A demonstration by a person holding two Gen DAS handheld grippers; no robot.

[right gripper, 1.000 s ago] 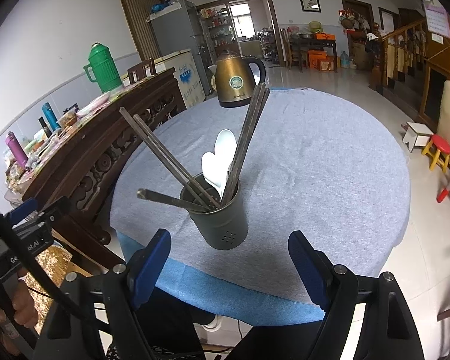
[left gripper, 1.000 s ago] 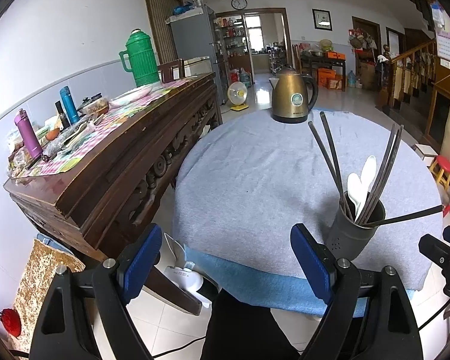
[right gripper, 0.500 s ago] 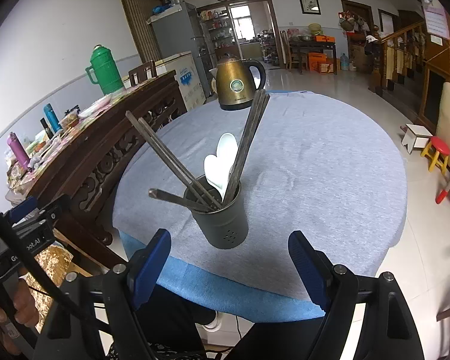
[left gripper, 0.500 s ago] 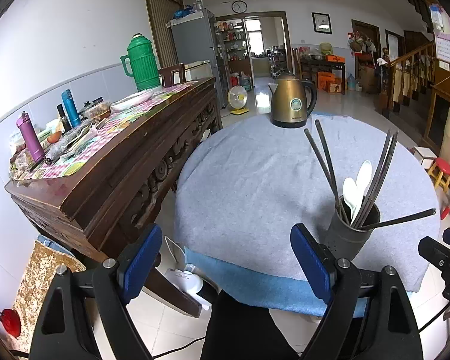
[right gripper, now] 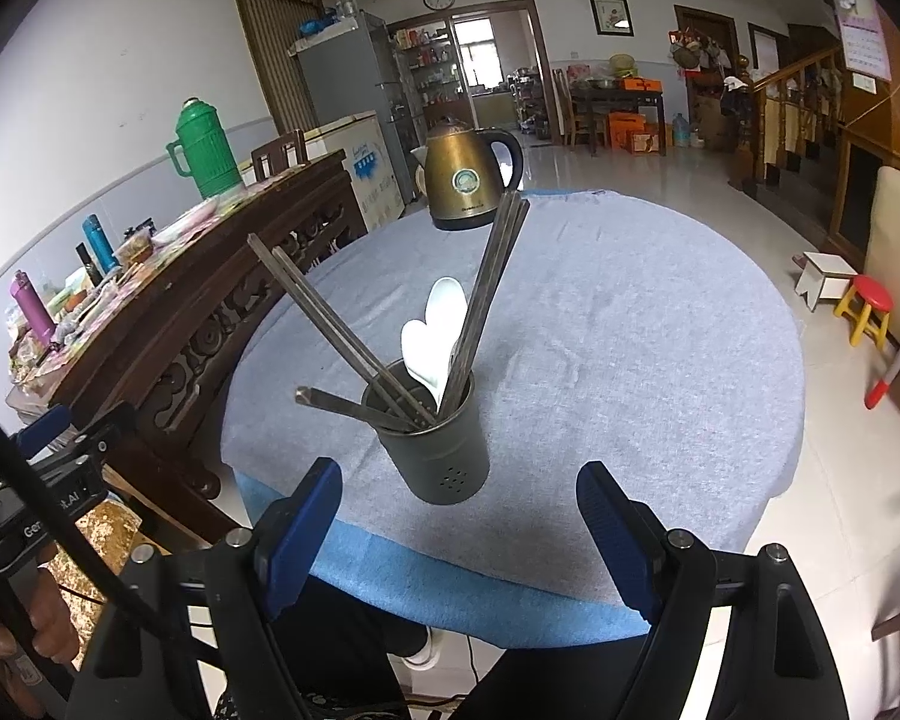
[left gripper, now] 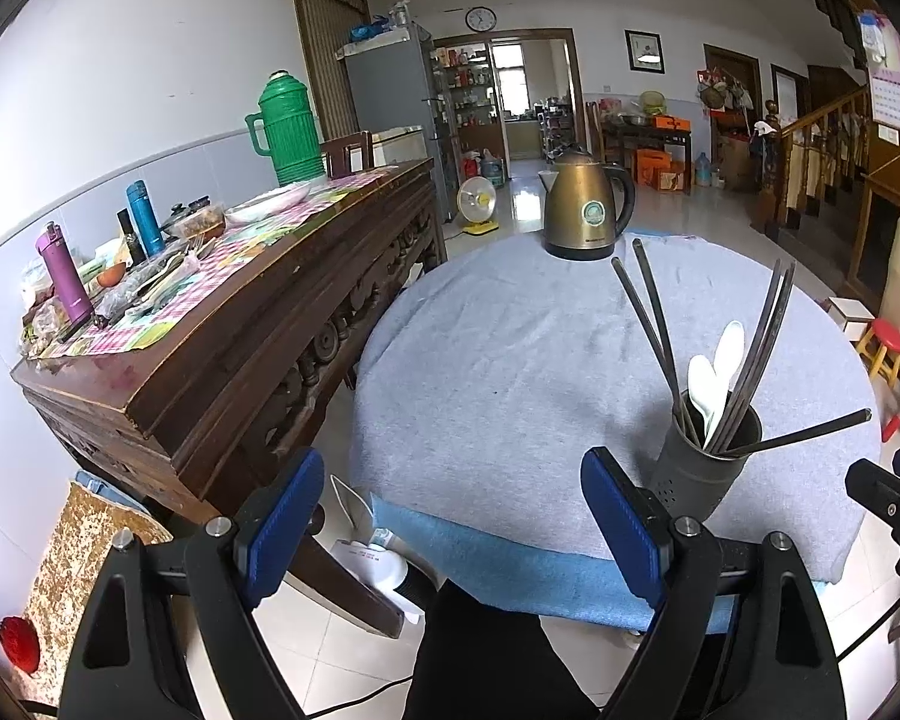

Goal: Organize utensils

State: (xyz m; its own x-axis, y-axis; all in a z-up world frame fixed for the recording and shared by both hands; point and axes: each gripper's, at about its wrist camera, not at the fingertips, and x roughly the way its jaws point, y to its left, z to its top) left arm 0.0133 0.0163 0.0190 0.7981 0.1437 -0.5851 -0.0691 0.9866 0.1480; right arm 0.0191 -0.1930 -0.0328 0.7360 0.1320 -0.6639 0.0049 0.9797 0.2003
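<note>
A dark grey utensil holder (right gripper: 441, 447) stands near the front edge of the round table (right gripper: 630, 324), which has a grey cloth. It holds several dark chopsticks (right gripper: 330, 315) and two white spoons (right gripper: 435, 327). It also shows in the left wrist view (left gripper: 699, 468), at the right. My right gripper (right gripper: 459, 531) is open and empty, just in front of the holder, off the table edge. My left gripper (left gripper: 453, 519) is open and empty, left of the holder at the table's front edge.
A brass electric kettle (left gripper: 588, 210) stands at the table's far side. A long dark wooden sideboard (left gripper: 222, 324) with bottles and a green thermos (left gripper: 285, 129) runs along the left wall. Small stools (right gripper: 864, 306) stand on the tiled floor at the right.
Both grippers have drawn back a little from the table; the holder looks smaller and lower in both views. Nothing on the table has moved.
</note>
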